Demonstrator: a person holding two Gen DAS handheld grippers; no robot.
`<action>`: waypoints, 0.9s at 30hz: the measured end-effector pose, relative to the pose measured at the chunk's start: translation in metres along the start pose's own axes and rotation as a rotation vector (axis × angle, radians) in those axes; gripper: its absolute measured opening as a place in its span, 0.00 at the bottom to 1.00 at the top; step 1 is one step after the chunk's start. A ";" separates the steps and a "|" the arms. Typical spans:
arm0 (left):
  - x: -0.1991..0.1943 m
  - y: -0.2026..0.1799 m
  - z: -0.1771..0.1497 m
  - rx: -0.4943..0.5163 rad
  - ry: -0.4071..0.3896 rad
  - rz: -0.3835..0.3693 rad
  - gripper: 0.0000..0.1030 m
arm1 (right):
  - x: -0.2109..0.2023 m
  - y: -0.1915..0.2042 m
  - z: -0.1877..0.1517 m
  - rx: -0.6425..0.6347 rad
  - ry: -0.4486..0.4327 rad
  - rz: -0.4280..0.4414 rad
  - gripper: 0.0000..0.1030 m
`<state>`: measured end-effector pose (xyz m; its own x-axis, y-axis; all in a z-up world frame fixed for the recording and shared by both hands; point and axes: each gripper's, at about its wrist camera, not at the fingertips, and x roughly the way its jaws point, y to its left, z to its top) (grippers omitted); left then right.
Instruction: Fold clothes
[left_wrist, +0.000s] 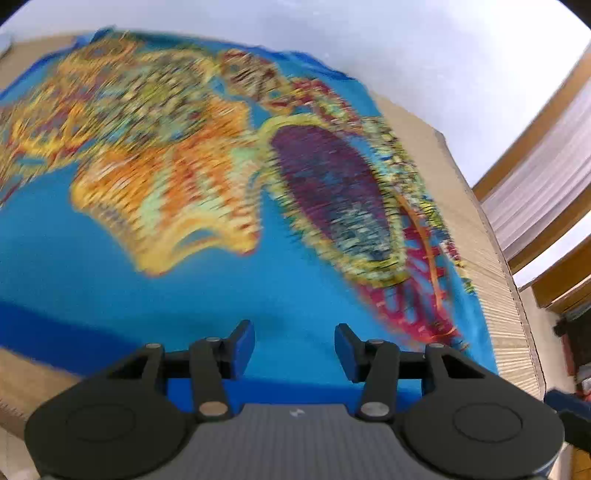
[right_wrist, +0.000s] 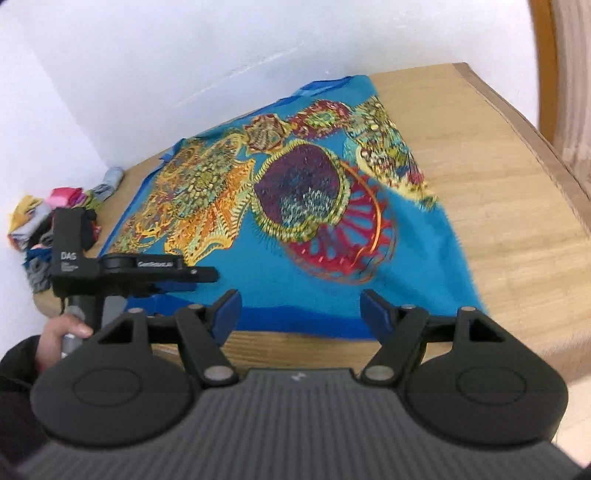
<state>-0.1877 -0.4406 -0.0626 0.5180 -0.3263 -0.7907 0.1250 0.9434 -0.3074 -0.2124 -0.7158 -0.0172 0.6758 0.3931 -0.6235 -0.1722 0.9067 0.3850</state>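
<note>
A bright blue cloth with a yellow, orange, purple and red print lies spread flat on a wooden table. It also shows in the right wrist view. My left gripper is open and empty, hovering just above the cloth's near dark-blue hem. It also shows from the side at the cloth's near left corner in the right wrist view. My right gripper is open and empty, above the table's front edge near the cloth's hem.
A pile of folded and crumpled clothes sits at the table's far left corner against the white wall. The table's bare wood runs to the right of the cloth. A wooden door frame stands at the right.
</note>
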 end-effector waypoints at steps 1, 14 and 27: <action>0.004 -0.010 0.003 0.006 -0.010 0.015 0.49 | 0.003 -0.008 0.008 -0.014 0.002 0.011 0.72; 0.079 -0.125 0.026 -0.096 0.004 0.070 0.49 | 0.032 -0.122 0.076 -0.054 0.066 0.085 0.71; 0.115 -0.288 -0.052 -0.364 -0.047 0.294 0.49 | -0.022 -0.312 0.107 -0.119 0.116 0.191 0.71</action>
<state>-0.2079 -0.7527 -0.0923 0.5260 -0.0376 -0.8497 -0.3332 0.9101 -0.2465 -0.0969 -1.0237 -0.0511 0.5372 0.5679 -0.6237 -0.3767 0.8231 0.4250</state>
